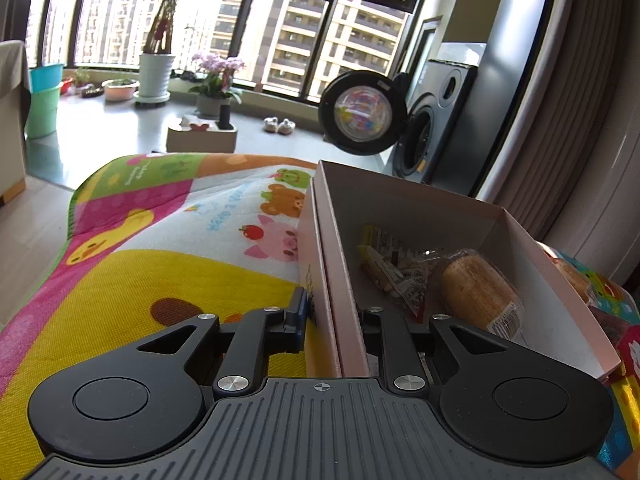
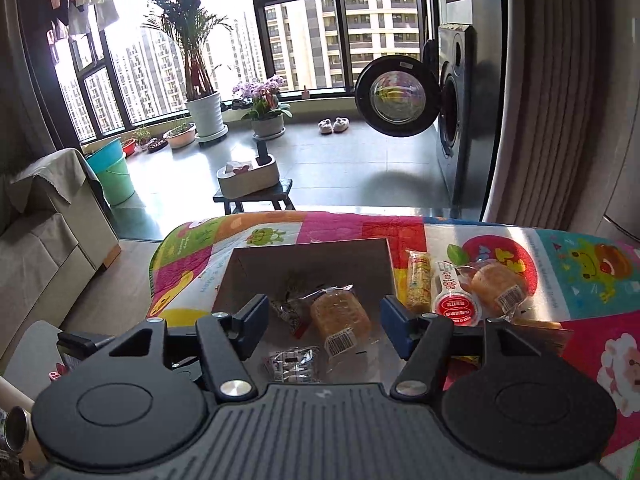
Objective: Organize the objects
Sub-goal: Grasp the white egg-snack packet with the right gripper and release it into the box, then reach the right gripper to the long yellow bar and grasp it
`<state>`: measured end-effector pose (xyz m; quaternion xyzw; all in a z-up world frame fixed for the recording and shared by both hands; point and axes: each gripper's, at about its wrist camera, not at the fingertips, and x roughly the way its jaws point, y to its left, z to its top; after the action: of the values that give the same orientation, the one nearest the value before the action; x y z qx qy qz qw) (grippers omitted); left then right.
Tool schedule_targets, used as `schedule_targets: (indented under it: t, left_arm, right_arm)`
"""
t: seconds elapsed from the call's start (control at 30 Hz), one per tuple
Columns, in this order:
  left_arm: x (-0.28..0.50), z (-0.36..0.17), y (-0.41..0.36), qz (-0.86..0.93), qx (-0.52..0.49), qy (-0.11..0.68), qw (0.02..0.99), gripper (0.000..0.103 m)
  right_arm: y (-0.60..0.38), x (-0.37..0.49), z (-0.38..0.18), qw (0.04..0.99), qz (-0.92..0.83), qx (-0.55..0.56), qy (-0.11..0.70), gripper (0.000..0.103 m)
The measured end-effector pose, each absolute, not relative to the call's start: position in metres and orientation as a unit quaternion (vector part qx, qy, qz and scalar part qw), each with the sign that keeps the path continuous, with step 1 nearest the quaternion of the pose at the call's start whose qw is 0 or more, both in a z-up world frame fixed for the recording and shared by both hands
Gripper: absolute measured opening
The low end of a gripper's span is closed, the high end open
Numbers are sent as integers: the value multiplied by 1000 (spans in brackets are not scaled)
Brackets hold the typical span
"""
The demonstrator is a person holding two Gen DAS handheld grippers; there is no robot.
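Left gripper (image 1: pixel 334 322) clamps the near-left wall of the cardboard box (image 1: pixel 400 208), one finger outside, one apparently inside. Right gripper (image 2: pixel 324 320) hangs wide open and empty over the box. Wrapped bun (image 2: pixel 340 318) lies inside; more snacks (image 2: pixel 456 290) sit on the mat (image 2: pixel 580 280) beside it.

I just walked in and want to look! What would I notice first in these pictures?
First, the bright cartoon mat with animals on it, covering the table. On it sits an open cardboard box with wrapped bread inside; the left tongs pinch its side wall and the right tongs hang open above it. More snacks lie to the right of the box, and a washing machine behind stands open.
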<state>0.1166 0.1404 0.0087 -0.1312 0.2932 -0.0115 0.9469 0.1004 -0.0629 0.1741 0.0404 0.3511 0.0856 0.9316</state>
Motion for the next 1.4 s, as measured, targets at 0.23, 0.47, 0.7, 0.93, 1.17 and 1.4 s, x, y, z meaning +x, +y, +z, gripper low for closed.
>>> schedule_targets:
  t: [0.23, 0.47, 0.7, 0.93, 1.17, 1.4]
  left_arm:
    - [116, 9, 140, -12, -131, 293, 947, 20]
    - [115, 10, 139, -11, -129, 293, 947, 20]
    - [114, 11, 140, -11, -128, 292, 948, 19]
    - [114, 11, 141, -11, -128, 292, 948, 19]
    - [114, 11, 142, -12, -129, 293, 947, 19]
    - [114, 11, 144, -13, -132, 294, 947, 20]
  right_arm:
    - [-135, 88, 164, 935, -1, 62, 349, 70]
    - [-202, 94, 131, 926, -74, 80, 361, 73]
    - [-245, 134, 84, 912, -120, 105, 379, 74]
    - [-260, 197, 59, 905, -163, 81, 384, 60]
    - [-269, 213, 37, 887, -146, 93, 429, 48]
    - [-250, 141, 35, 858, -67, 155, 485, 48]
